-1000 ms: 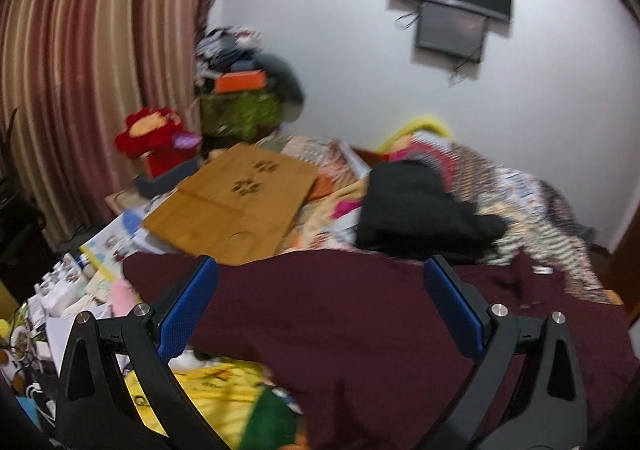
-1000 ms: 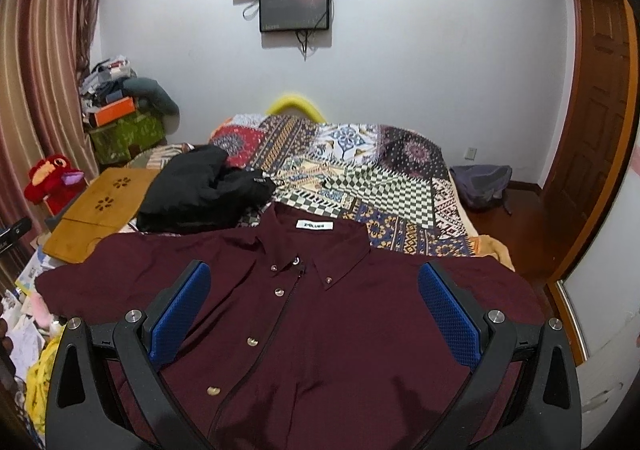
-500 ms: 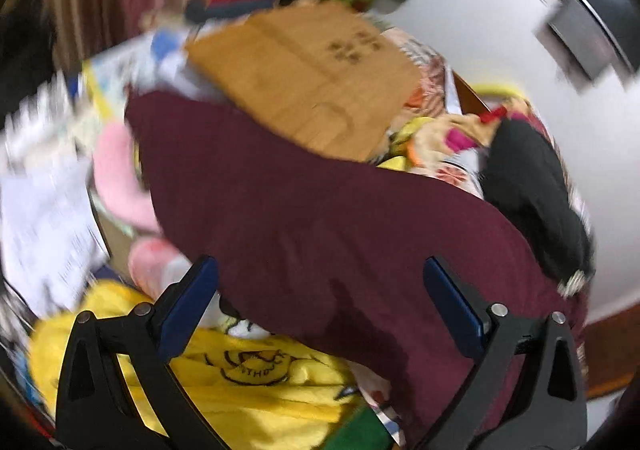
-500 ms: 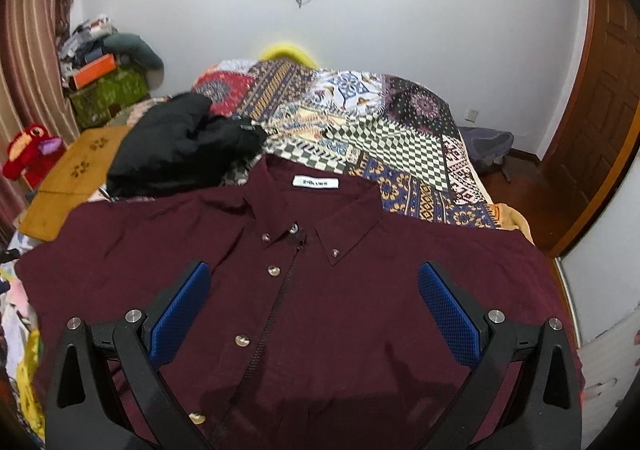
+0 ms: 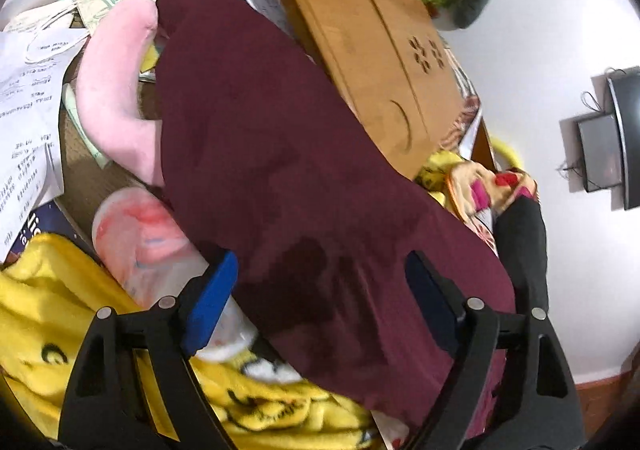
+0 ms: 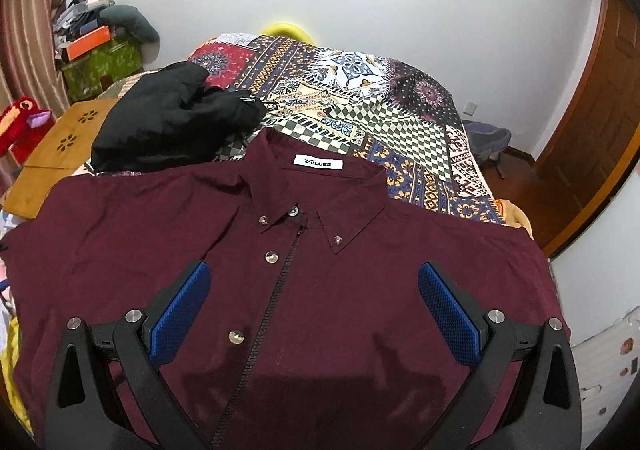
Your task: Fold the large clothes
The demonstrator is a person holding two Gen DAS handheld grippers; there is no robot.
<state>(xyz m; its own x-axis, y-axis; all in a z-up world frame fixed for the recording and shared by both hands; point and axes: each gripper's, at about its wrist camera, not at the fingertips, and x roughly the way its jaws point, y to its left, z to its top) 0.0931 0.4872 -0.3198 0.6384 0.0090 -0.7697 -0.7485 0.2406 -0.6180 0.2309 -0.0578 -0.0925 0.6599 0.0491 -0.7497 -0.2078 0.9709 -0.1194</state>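
Maroon shirt (image 6: 320,290) spread flat on bed (image 6: 400,122). Left gripper (image 5: 320,290) tilted down over sleeve, rolled, fingers wide but just been narrowing, gripping nothing. Right gripper (image 6: 316,314) angled down over shirt front, fingers wide, empty.

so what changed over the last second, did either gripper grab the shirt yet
Not yet. The left gripper swung down and rolled toward the maroon shirt, now over its sleeve; its jaws have just been closing, with cloth between them but not pinched. The right gripper eased slightly lower over the shirt front, jaws open. The shirt stays flat on the bed, the black garment unmoved.
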